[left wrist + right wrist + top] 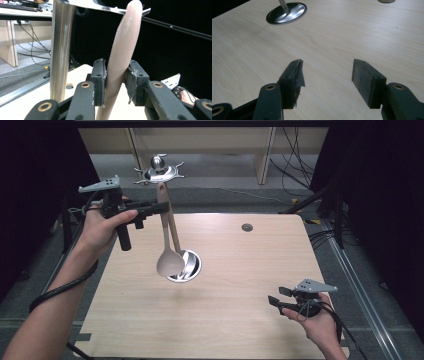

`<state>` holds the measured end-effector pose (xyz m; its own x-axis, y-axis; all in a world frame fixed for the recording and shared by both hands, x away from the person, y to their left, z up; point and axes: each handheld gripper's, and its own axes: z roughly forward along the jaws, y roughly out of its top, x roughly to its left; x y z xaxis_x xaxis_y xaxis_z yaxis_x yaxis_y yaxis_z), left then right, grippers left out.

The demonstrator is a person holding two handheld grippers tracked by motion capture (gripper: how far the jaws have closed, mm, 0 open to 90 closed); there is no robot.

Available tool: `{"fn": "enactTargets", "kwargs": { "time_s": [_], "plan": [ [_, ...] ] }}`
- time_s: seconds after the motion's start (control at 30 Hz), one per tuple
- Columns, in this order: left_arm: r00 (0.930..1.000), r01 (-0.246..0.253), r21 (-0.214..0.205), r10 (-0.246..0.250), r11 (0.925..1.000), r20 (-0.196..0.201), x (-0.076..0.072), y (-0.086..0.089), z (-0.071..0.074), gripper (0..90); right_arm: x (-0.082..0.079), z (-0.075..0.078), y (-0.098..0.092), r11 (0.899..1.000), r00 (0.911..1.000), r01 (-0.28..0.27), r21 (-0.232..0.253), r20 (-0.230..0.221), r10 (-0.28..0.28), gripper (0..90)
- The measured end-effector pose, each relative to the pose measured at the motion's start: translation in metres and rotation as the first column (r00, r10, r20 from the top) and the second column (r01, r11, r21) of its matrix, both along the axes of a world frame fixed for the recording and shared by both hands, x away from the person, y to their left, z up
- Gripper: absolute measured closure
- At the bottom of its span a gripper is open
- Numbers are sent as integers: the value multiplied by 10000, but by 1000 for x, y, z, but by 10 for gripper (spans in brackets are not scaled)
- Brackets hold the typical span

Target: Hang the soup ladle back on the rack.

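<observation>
While the left tongs [162,206] clamp the spoon [169,251] beside the steel stand [184,265], hanging looks under way; next, hooking its handle on top, the right tongs [279,298] apart.

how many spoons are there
1: a beige spoon hanging from the rack's top, beside the metal pole over the round base, its handle between the left gripper fingers.

Readable text: none in any of the views.
Labels or brands: none can be made out on the things shown.
Numbers and signs: none legible.
</observation>
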<state>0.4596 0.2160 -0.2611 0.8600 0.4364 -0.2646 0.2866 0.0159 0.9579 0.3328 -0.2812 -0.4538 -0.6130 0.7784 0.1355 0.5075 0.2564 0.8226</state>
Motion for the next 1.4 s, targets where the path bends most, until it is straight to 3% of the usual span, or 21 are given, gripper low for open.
{"fn": "enactTargets", "kwargs": {
  "time_s": [0.1,0.2,0.27,0.3,0.4,0.47,0.53,0.73,0.77,0.83,0.9,1.0,1.1,1.13,1.17,1.23,1.27,1.4],
  "plan": [
    [9998,-179,-33,179,9998,6,-2,-1,0,682,-1,-1,1,9999,10000,20,109,-69,-19,423],
    [9980,-566,176,561,9982,274,-5,-1,1,654,-1,0,0,10000,10000,35,-47,46,-35,423],
    [9928,-1034,519,1000,9933,658,-11,0,1,593,-1,0,0,9999,9999,59,121,-83,-58,423],
    [9928,-1034,519,1000,9933,658,-11,0,1,568,-1,0,0,9999,9999,59,121,-83,-58,423],
    [9825,-1630,879,1535,9827,1057,-17,3,0,524,0,-1,0,9999,10000,41,122,-84,-40,423],
    [9746,-1979,1119,1832,9738,1290,-23,6,-1,479,-4,1,3,9989,9972,327,341,-686,-303,423],
    [9690,-2183,1274,1994,9675,1459,-27,8,-2,443,-2,-1,2,9992,9991,119,390,-414,-103,423],
    [9538,-2668,1684,2350,9489,1870,-43,12,-8,364,-3,-1,3,9989,9987,195,422,-485,-174,422],
    [9454,-2830,1757,2434,9429,2166,-49,14,-10,355,-3,-1,3,9989,9985,203,428,-517,-181,422],
    [9419,-2934,1783,2521,9392,2219,-52,14,-12,347,-3,-1,3,9989,9985,198,423,-522,-175,422],
    [9334,-3165,1897,2695,9294,2369,-59,16,-16,318,-3,-1,2,9990,9985,184,419,-524,-162,421],
    [9264,-3332,1931,2823,9229,2493,-69,20,-22,303,-2,-1,2,9993,9988,155,354,-463,-139,422],
    [9268,-3392,1950,2915,9203,2368,-80,24,-31,302,-1,-1,-1,10000,9997,72,44,-222,-71,421],
    [9261,-3427,1976,2951,9184,2350,-83,25,-34,302,-1,-1,-1,10000,9997,72,44,-222,-71,421],
    [9248,-3474,2048,2982,9151,2364,-87,26,-38,302,-3,-1,2,9994,9981,227,277,-586,-211,421],
    [9234,-3551,2133,3060,9102,2318,-94,28,-48,303,-2,-1,1,9997,9992,181,183,-364,-174,421],
    [9214,-3540,2129,3004,9107,2467,-97,29,-52,303,-2,-2,1,9997,9992,170,188,-365,-163,421],
    [9182,-3696,2251,3172,9015,2371,-110,31,-74,307,-2,-2,2,9996,9991,163,219,-398,-155,421]
  ]
}}
